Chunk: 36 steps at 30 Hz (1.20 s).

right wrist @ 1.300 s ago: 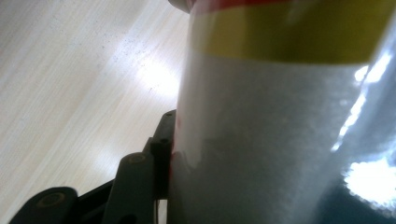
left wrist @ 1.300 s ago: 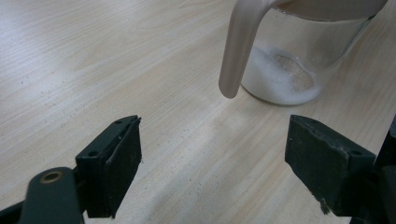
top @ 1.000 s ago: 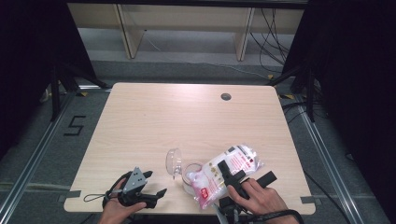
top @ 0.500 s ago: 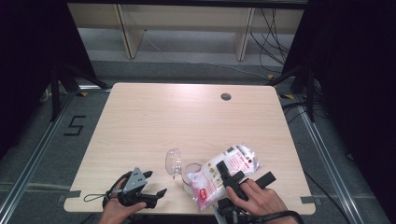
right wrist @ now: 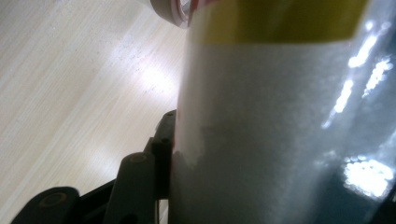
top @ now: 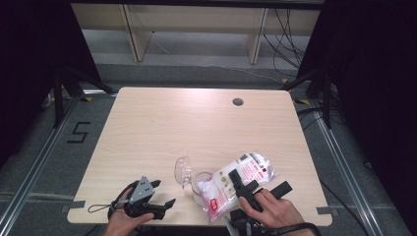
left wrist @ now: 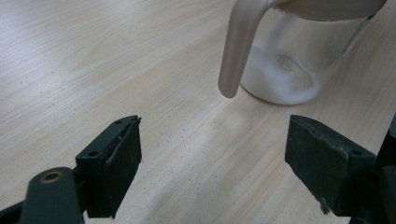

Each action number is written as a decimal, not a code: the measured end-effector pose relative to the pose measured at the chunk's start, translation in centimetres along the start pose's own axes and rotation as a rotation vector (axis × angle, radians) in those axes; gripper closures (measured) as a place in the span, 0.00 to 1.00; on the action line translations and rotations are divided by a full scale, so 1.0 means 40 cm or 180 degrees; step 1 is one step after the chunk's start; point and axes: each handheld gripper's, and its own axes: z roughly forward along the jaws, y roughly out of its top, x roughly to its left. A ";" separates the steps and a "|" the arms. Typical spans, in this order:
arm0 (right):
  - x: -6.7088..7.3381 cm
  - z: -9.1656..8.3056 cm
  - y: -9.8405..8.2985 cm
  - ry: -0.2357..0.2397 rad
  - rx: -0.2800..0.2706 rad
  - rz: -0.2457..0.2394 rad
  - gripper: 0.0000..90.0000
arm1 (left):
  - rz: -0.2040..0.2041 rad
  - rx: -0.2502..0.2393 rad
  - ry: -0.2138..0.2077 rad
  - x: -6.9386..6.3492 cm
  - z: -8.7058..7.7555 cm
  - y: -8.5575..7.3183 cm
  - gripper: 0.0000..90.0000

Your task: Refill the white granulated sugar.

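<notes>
The right claw (top: 244, 183) grips a clear plastic bag of white granules (top: 236, 186), its jaws set partway and closed on the bag's sides; the bag lies tilted with its lower end over the mouth of a glass jar (top: 200, 183) just left of that claw. In the left claw view the jar (left wrist: 299, 60) stands ahead of the jaws and holds a shallow layer of white granules (left wrist: 280, 81), so pouring has begun but most of the contents appear to remain in the bag. The jar's hinged lid (top: 183, 170) stands open beyond the jar. The left claw (top: 156, 199) rests wide and empty on the bench (top: 196, 123), near the jar but apart from it. Compared with the earlier frames, both claws, bag and jar hold the same positions; no shift is visible.
</notes>
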 end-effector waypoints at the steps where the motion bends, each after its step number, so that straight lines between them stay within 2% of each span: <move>1: -0.002 0.003 0.000 0.0023 -0.0011 -0.0060 0.64 | 0.0003 0.0000 0.0001 0.000 0.000 0.000 0.20; 4: 0.005 0.005 0.000 0.0044 -0.0016 0.0019 0.64 | 0.0051 0.0015 0.0014 0.002 -0.002 0.001 0.20; 6: 0.009 0.008 0.002 0.0054 0.0001 0.0014 0.64 | 0.0000 -0.0002 0.0000 0.000 0.000 0.000 0.20; 8: 0.010 0.009 0.000 0.0048 -0.0017 0.0054 0.64 | 0.0004 -0.0002 0.0001 0.000 0.000 0.000 0.20; 10: 0.006 0.008 -0.003 0.0055 -0.0008 -0.0008 0.64 | 0.0004 -0.0003 0.0000 0.000 0.000 0.000 0.20; 12: 0.006 0.006 -0.007 0.0057 0.0008 0.0024 0.64 | 0.0045 0.0014 0.0012 0.002 -0.002 0.001 0.20; 13: 0.004 0.006 -0.010 0.0049 0.0014 -0.0014 0.65 | 0.0001 -0.0010 0.0007 0.000 -0.001 0.000 0.20; 15: 0.008 0.004 -0.012 0.0042 0.0034 0.0076 0.65 | -0.0025 -0.0026 -0.0002 -0.002 0.000 0.001 0.20; 16: 0.004 0.005 -0.016 0.0046 0.0013 -0.0016 0.65 | -0.0019 -0.0026 -0.0001 -0.001 -0.001 0.001 0.20; 19: 0.008 0.005 -0.018 0.0073 0.0042 0.0064 0.65 | -0.0052 -0.0008 0.0019 -0.003 -0.002 0.000 0.20; 20: 0.006 0.006 -0.020 0.0074 0.0021 -0.0005 0.65 | -0.0047 -0.0008 0.0019 -0.003 -0.002 0.000 0.20; 21: 0.007 0.007 -0.021 0.0064 0.0017 -0.0009 0.65 | -0.0046 -0.0007 0.0019 -0.003 -0.002 0.000 0.20; 22: 0.008 0.008 -0.021 0.0073 0.0017 -0.0004 0.65 | -0.0063 -0.0010 0.0018 -0.004 -0.002 0.000 0.20; 23: 0.012 0.007 -0.020 0.0096 0.0036 0.0074 0.65 | -0.0071 -0.0011 0.0019 -0.004 -0.002 0.000 0.20; 24: 0.010 0.009 -0.021 0.0087 0.0020 0.0008 0.66 | 0.0000 -0.0016 0.0015 -0.001 -0.002 0.001 0.20; 25: 0.010 0.010 -0.022 0.0088 0.0020 0.0014 0.66 | 0.0002 -0.0017 0.0016 -0.001 -0.002 0.001 0.20; 26: 0.015 0.008 -0.021 0.0096 0.0040 0.0112 0.66 | 0.0006 -0.0017 0.0016 0.000 -0.002 0.001 0.20; 27: 0.014 0.008 -0.022 0.0107 0.0038 0.0107 0.66 | -0.0048 -0.0010 0.0016 -0.003 -0.002 0.001 0.20; 28: 0.010 0.010 -0.025 0.0090 0.0008 0.0001 0.66 | -0.0052 -0.0007 0.0019 -0.003 -0.002 0.000 0.20; 30: 0.009 0.009 -0.027 0.0094 0.0031 0.0012 0.66 | -0.0040 -0.0003 0.0021 -0.003 -0.002 0.001 0.20; 31: 0.015 0.007 -0.026 0.0101 0.0052 0.0140 0.66 | -0.0038 -0.0003 0.0021 -0.003 -0.002 0.001 0.20; 32: 0.009 0.008 -0.029 0.0083 0.0029 0.0026 0.66 | -0.0047 -0.0010 0.0016 -0.003 -0.002 0.000 0.20; 34: 0.008 0.006 -0.032 0.0092 0.0043 0.0037 0.66 | -0.0071 -0.0026 -0.0006 -0.004 0.000 0.000 0.20; 35: 0.012 0.002 -0.031 0.0114 0.0087 0.0148 0.66 | 0.0027 -0.0009 -0.0001 0.001 0.000 0.001 0.20; 36: 0.006 0.004 -0.035 0.0084 0.0053 0.0039 0.66 | -0.0011 -0.0032 -0.0012 -0.002 0.001 0.001 0.20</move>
